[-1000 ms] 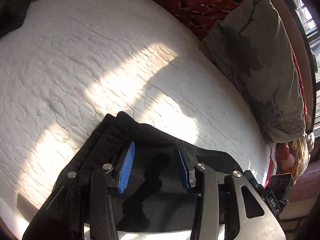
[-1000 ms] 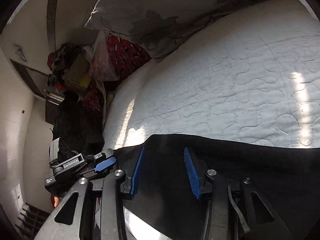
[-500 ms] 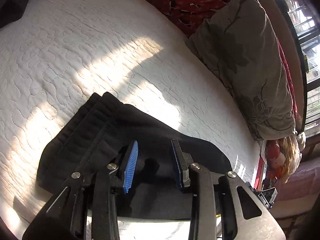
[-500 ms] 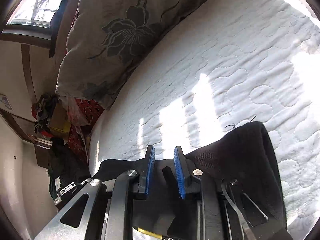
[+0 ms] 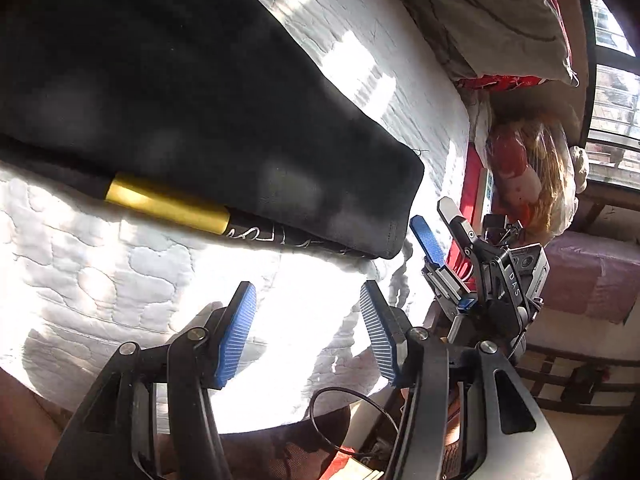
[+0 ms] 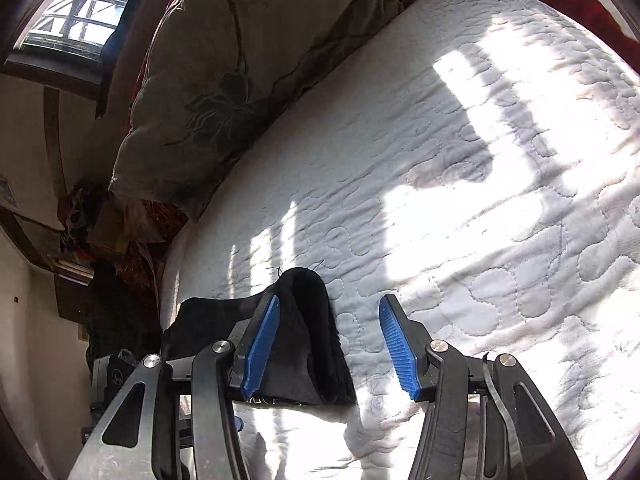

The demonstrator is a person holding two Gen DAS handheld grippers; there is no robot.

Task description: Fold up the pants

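Pants (image 5: 192, 92), black, lie folded in layers on the white quilted bed (image 5: 132, 264); in the left wrist view they sit ahead of and above the jaws, well clear of the blue pads. A yellow band (image 5: 166, 209) and white lettering show along the lower layer's edge, with the top layer's hemmed corner overhanging them. Left gripper (image 5: 306, 330): jaws have just been opening and stand about half apart, nothing between them, only sunlit quilt beneath. Right gripper (image 6: 330, 346): jaws likewise have just been opening and stand about half apart; in the right wrist view a rounded fold of the pants (image 6: 304, 320) rises just inside the left-hand pad and appears to lie against it, while the right-hand pad stands apart from the cloth over bare quilt. No pinch on the cloth is evident. The right gripper (image 5: 448, 240) also appears in the left wrist view, to the right of the left jaws, just off the corner of the pants at the bed's edge. A grey floral pillow (image 6: 240, 72) lies beyond the jaws at the far side of the bed, against red patterned bedding (image 5: 496, 80). A barred window (image 6: 80, 4) stands beyond the pillow. Clutter beside the bed is too indistinct to identify.
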